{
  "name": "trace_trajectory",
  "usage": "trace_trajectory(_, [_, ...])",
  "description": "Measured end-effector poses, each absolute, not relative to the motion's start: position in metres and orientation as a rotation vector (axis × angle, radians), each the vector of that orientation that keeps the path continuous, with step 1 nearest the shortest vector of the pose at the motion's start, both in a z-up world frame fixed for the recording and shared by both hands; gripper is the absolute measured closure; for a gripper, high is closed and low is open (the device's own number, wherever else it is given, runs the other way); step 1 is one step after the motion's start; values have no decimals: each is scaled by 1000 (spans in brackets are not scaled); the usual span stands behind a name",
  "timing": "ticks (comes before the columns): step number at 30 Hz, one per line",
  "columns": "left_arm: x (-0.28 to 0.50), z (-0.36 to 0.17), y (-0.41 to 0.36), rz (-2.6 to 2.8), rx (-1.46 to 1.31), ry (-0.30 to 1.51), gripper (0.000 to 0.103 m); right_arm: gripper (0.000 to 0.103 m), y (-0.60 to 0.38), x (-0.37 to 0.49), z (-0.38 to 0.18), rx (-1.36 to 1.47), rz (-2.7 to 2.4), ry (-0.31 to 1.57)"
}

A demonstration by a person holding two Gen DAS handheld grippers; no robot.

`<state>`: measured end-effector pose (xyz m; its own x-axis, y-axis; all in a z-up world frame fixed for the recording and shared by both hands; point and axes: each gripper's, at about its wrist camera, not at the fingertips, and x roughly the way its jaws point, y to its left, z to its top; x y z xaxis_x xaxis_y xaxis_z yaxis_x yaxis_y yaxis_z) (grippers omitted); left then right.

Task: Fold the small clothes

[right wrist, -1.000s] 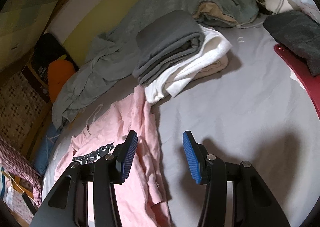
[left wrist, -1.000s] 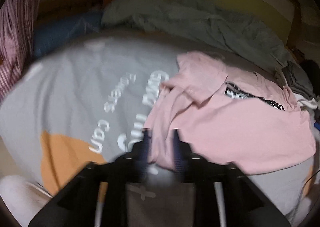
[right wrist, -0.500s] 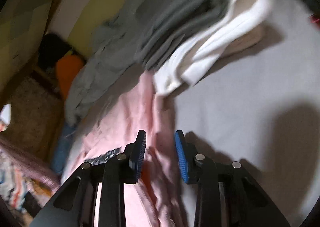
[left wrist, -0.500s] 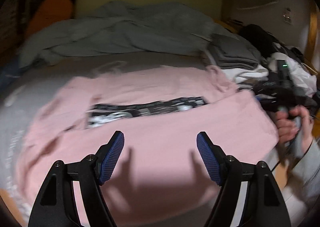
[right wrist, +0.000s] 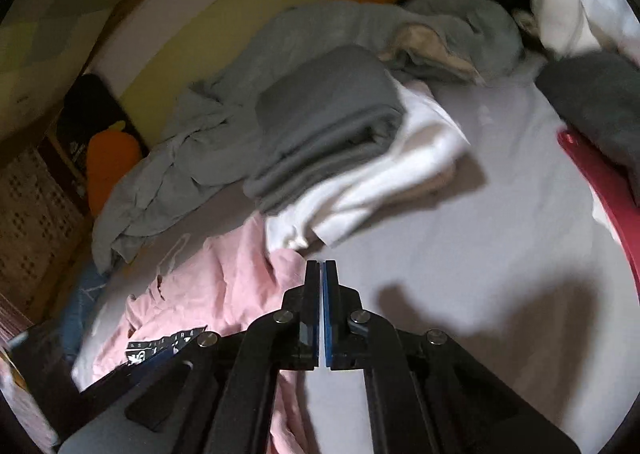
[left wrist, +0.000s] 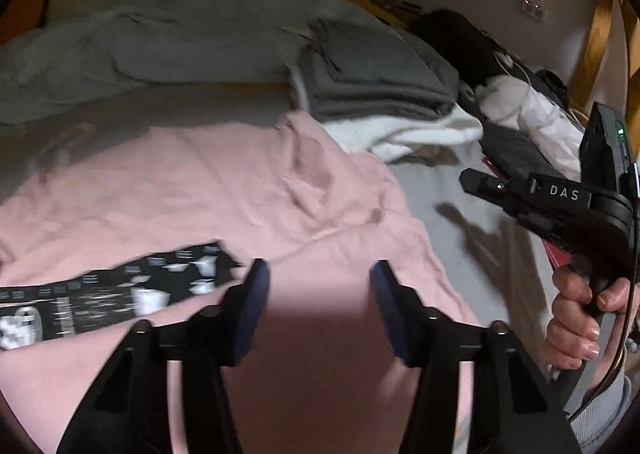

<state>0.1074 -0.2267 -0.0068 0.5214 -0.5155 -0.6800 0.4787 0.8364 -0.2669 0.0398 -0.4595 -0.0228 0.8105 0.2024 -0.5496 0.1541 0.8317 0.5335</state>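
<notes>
A pink shirt (left wrist: 200, 194) with a black printed band (left wrist: 120, 290) lies spread on the grey bed sheet (left wrist: 448, 190). My left gripper (left wrist: 318, 278) hovers over the shirt's near right part. Its jaws stand apart and are closing, with pink cloth under the gap and nothing pinched. My right gripper (right wrist: 322, 266) is shut with nothing in it, just past the shirt's (right wrist: 224, 286) right edge. In the left wrist view the right gripper (left wrist: 466, 176) hangs above the bare sheet, held by a hand (left wrist: 576, 306).
A folded dark grey stack (right wrist: 328, 122) rests on white folded cloth (right wrist: 400, 174) behind the shirt. A crumpled grey-green blanket (right wrist: 160, 174) runs along the back. A red item (right wrist: 600, 182) and dark grey cloth (right wrist: 592, 94) lie at the right.
The left gripper swung right, from the shirt's left edge to its right part; its jaws widened, then narrowed. The right gripper's jaws went from open to shut.
</notes>
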Motion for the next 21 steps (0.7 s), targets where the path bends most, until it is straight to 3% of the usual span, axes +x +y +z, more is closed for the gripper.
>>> trace_trajectory(6, [105, -32, -232, -614, -63, 856, 59, 99, -484, 38, -43, 771, 102, 703])
trace_trajectory(8, [104, -32, -232, -615, -64, 861, 59, 79, -480, 46, -42, 756, 83, 703])
trace_trajectory(9, [104, -32, -232, -614, -59, 858, 59, 54, -478, 53, -41, 753, 81, 699])
trace_trajectory(10, [103, -32, -233, -611, -52, 854, 59, 46, -476, 62, -41, 751, 98, 699])
trace_trajectory(15, [99, -32, -233, -606, -44, 839, 59, 46, -462, 105, -47, 683, 188, 741])
trace_trajectory(17, [100, -33, -231, -612, -59, 839, 59, 55, -462, 119, -59, 699, 214, 784])
trace_trajectory(20, [99, -33, -230, -613, -62, 838, 59, 78, -461, 124, -71, 742, 270, 791])
trace_trajectory(21, [99, -33, -230, -612, -60, 837, 59, 99, -461, 123, -70, 748, 288, 781])
